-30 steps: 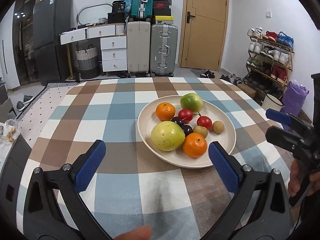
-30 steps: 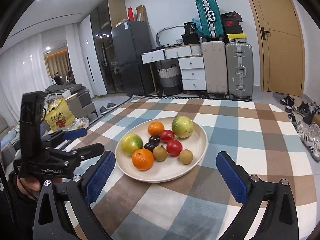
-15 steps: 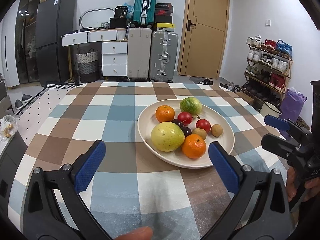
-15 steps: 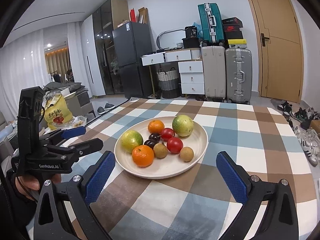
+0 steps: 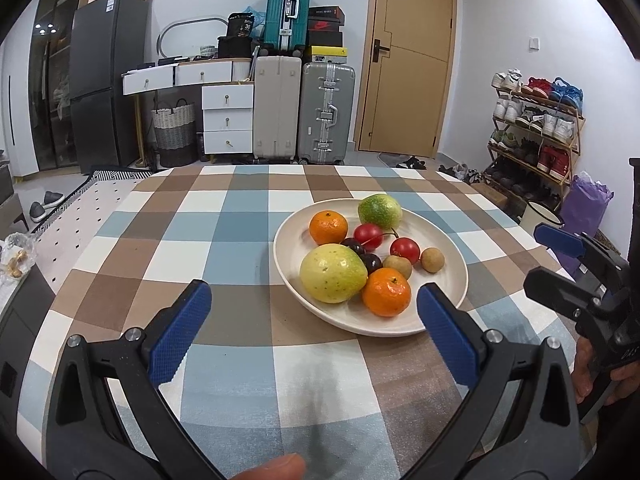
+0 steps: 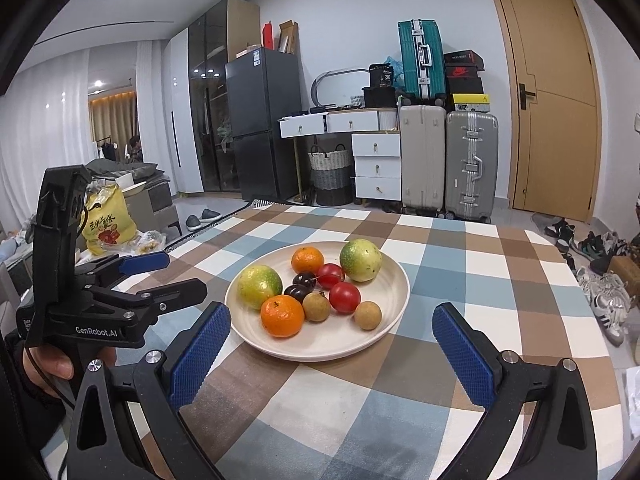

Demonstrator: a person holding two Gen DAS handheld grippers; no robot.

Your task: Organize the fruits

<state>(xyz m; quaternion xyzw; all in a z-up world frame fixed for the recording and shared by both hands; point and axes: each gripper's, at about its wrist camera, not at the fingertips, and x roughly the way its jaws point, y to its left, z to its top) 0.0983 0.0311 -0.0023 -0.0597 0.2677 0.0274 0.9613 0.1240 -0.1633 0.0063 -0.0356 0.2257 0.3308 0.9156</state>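
Left gripper (image 5: 312, 328): jaws wide apart, nothing between the blue pads; held over the near part of the table, aimed at the plate. In the right wrist view the same tool (image 6: 160, 276) appears at the left, gripped by a hand (image 6: 52, 364), fingers apart.
Right gripper (image 6: 332, 352): jaws wide apart, holding nothing; positioned over the near edge of the table, the plate just beyond its pads. In the left wrist view it (image 5: 560, 264) appears at the right edge, held by a hand (image 5: 600, 376).
Table (image 5: 224, 240): covered by a checked cloth in brown, blue and white.
Plate (image 6: 394, 280): cream, round, shallow; resting on the cloth right of the table's centre in the left wrist view. All fruit lies on it.
Far fruit: one green-yellow round fruit (image 6: 361, 260) at the far right of the plate; one orange (image 6: 307, 261) just left of it.
Middle fruit: two red cherry-like fruits (image 6: 345, 297), two dark ones (image 6: 297, 292), close together at the plate's centre.
Near fruit: one orange (image 6: 282, 316) at the near edge, touching a small brown fruit (image 6: 316, 307); a second brown fruit (image 6: 368, 315) lies apart to the right.
Left fruit: one yellow-green fruit (image 6: 259, 286) on the left side of the plate, just beside the near orange.
Background: suitcases (image 6: 448, 160), a white drawer unit (image 6: 376, 168), a wooden door (image 6: 556, 120); a shoe rack (image 5: 536, 136) at the right in the left wrist view.
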